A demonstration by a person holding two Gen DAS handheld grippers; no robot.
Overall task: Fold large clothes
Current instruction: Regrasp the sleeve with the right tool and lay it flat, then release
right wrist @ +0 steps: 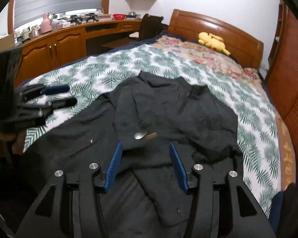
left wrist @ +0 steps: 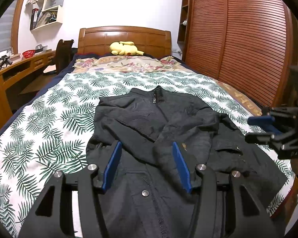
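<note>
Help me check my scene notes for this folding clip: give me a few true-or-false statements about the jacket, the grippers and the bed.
1. The dark jacket lies on the leaf-print bedspread. True.
2. The left gripper is clamped on a sleeve. False: its jaws are spread, holding nothing.
3. The right gripper is open above the jacket. True.
4. A yellow plush toy sits on the jacket. False: it lies by the headboard.
</note>
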